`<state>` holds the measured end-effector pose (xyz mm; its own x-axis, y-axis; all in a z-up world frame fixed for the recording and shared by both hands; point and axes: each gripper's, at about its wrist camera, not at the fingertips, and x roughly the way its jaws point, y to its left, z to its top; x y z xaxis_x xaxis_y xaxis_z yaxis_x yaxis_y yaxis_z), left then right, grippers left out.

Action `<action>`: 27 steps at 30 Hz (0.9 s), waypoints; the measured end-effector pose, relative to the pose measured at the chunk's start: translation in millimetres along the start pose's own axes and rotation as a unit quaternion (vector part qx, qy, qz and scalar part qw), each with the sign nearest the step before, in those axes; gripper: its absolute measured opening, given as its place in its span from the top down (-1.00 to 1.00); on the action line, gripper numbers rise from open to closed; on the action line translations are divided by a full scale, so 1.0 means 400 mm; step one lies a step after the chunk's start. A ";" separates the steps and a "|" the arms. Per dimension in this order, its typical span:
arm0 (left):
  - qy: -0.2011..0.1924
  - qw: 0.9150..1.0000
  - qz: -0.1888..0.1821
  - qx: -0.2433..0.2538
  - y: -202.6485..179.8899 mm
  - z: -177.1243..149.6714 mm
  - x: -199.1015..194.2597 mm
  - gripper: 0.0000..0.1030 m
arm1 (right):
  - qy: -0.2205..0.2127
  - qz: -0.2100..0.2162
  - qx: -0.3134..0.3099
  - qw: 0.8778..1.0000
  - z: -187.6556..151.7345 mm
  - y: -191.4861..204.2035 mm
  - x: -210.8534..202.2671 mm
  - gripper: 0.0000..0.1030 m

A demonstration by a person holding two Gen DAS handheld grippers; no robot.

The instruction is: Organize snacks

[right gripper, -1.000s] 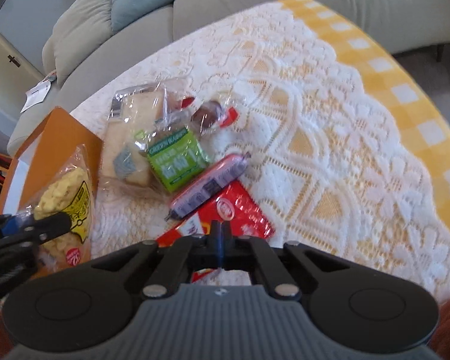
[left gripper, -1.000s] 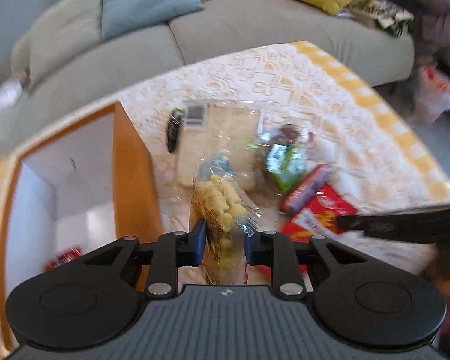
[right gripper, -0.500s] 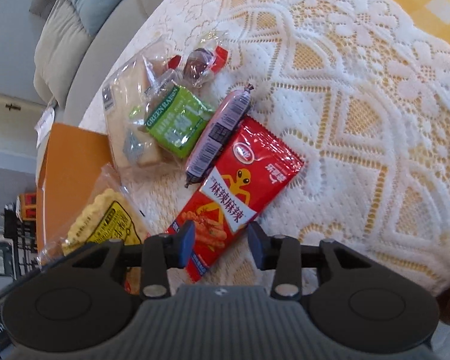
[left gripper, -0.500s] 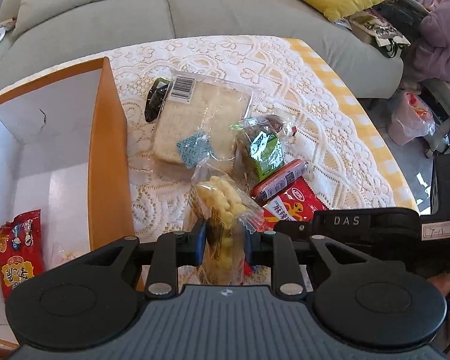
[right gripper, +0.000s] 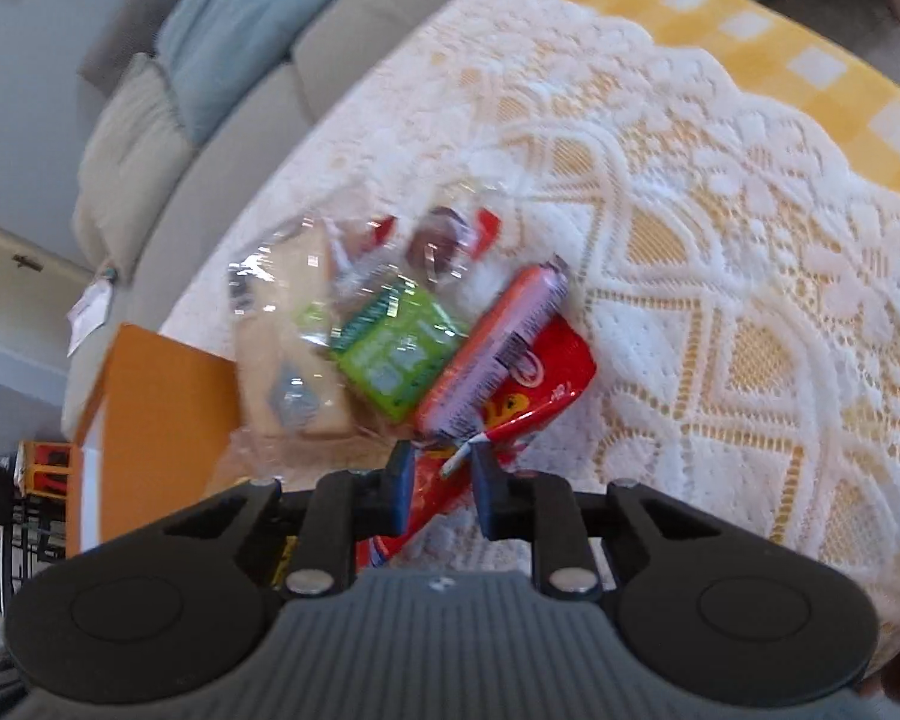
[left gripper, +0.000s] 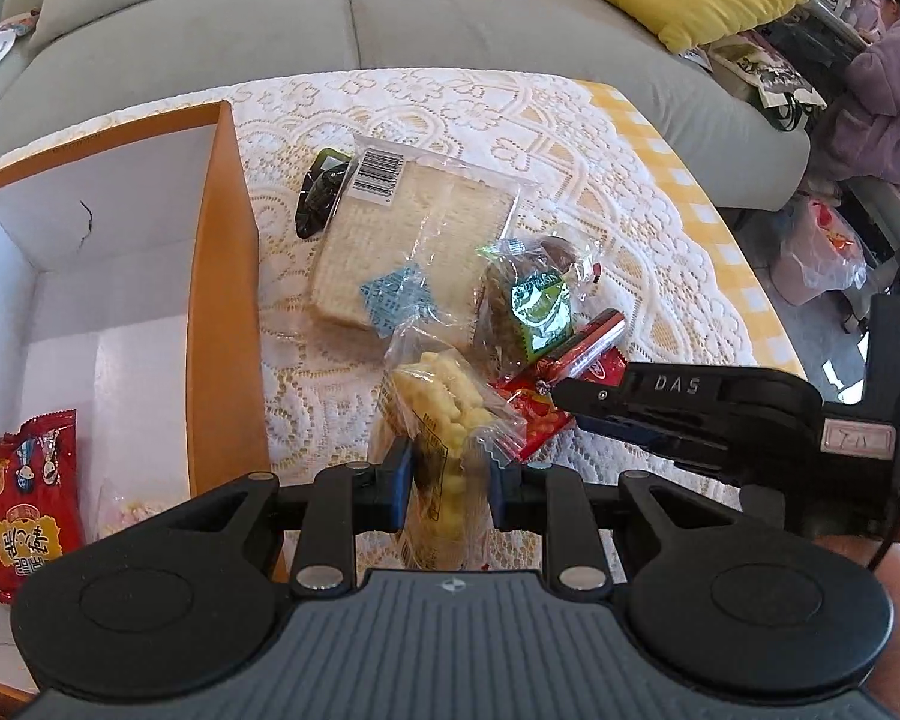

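Organizing snacks on a lace-covered desk (left gripper: pixel 306 348): an orange-walled box (left gripper: pixel 222 312) stands at the L side, open top, white inside, and the left gripper (left gripper: pixel 447 474) holds a clear bag of yellow corn puffs (left gripper: pixel 444 414) just R of the box's near R wall. Jaws of that gripper are pinched on the bag's lower part; the bag stands upright, long axis running up and away from the jaws, and it sits above the desk, not yet over the box. By my read, the coming move turns on this: box opening lies to the L of the held bag, w/ the orange wall between them, so the bag must clear that wall before it goes down.

The right gripper (right gripper: pixel 444 486) comes in from the R side at the near end of the pile. Its jaws are partly spread and bracket the near end of a red chili-snack packet (right gripper: pixel 546 384); whether they press on it cannot be told, as this view is blurred. Packet's long axis runs away from the jaws, toward far R. The R hand is plainly the nearer one for that packet.

Count, big to small. Box: 1. Inside it: 1 red packet (left gripper: pixel 27 498) at the near L, plus 1 pale item by the near wall, too hidden to name. On the desk: 1 flat bag of crackers (left gripper: pixel 414 240), 1 green-label pack (left gripper: pixel 540 306), 1 sausage stick (right gripper: pixel 498 342), 1 dark small pack (left gripper: pixel 321 192) at the far L of the pile, 1 small brown sweet (right gripper: pixel 441 243) at the far end.
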<state>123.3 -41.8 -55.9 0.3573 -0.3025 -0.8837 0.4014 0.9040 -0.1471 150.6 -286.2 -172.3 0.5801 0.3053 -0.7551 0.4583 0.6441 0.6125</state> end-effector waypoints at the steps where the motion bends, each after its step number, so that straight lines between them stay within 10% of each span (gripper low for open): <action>1: 0.000 1.000 0.000 -0.001 0.001 0.000 0.001 0.46 | -0.001 0.003 0.012 1.000 0.005 -0.005 0.003 0.61; 10: 0.009 1.000 0.009 -0.004 0.004 -0.004 0.011 0.46 | -0.001 -0.048 -0.049 0.998 0.006 0.007 0.012 0.98; 27: 0.000 1.000 0.010 -0.016 0.025 -0.023 -0.021 0.48 | 0.008 0.008 -0.158 0.987 -0.074 0.041 -0.136 1.00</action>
<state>116.6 -27.3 -54.2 0.3646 -0.2830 -0.8871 0.3658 0.9196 -0.1431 106.6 -271.5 -128.3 0.5733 0.3279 -0.7509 0.2135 0.8250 0.5233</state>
